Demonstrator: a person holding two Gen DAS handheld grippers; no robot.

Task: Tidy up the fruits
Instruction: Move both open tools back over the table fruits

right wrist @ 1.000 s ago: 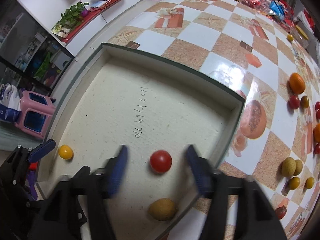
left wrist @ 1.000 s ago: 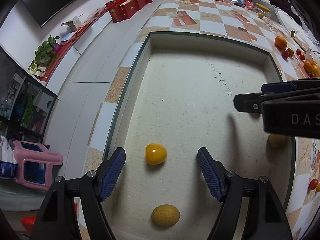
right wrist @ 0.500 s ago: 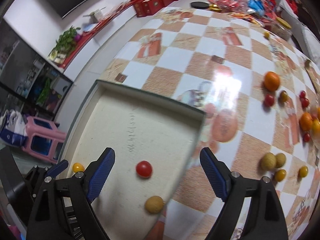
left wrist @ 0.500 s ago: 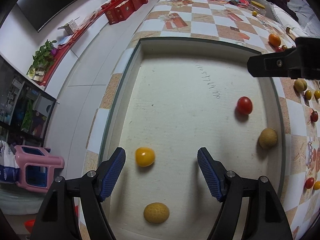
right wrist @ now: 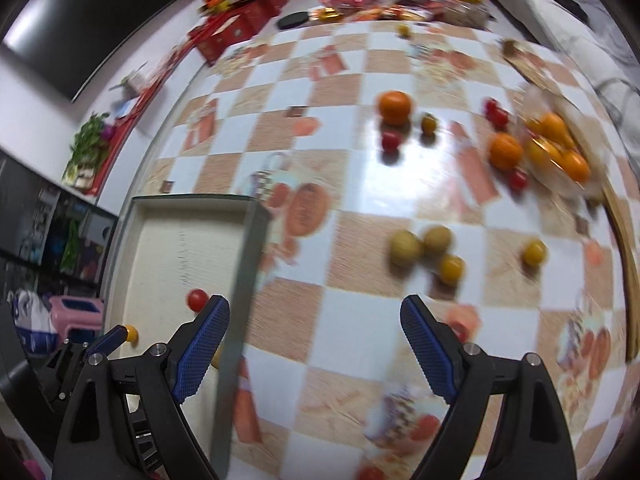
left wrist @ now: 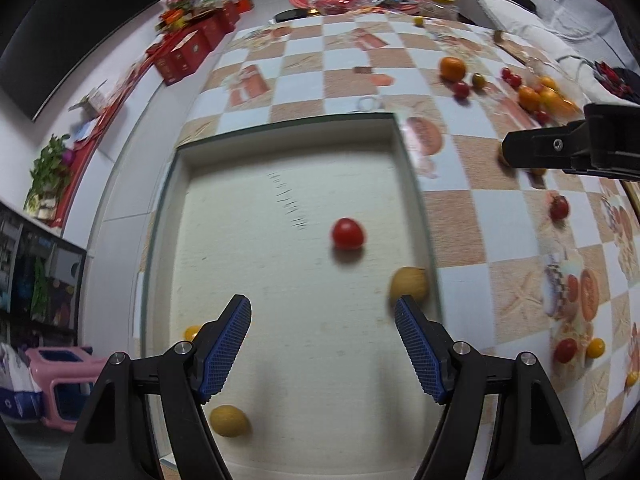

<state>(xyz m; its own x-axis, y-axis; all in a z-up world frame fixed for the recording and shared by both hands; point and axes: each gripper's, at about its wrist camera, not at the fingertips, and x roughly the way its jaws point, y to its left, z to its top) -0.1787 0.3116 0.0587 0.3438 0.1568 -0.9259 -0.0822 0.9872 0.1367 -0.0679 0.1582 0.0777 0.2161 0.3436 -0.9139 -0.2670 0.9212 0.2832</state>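
A checkered tablecloth [left wrist: 472,236] covers the table, beyond whose left edge lie a pale floor [left wrist: 120,240], a long white ledge with red boxes [left wrist: 188,50] and a potted plant [left wrist: 50,166], a pink stool [left wrist: 60,380] (near left), and a dark screen [left wrist: 68,24] on the white wall.

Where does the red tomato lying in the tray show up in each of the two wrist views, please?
Left wrist view: the red tomato lies right of centre on the tray floor, just past the handwritten digits.
Right wrist view: the same tomato sits low on the left, just left of the tray's near wall.
Shared landmark: the handwritten digits on the tray floor, close beside the tomato in both.
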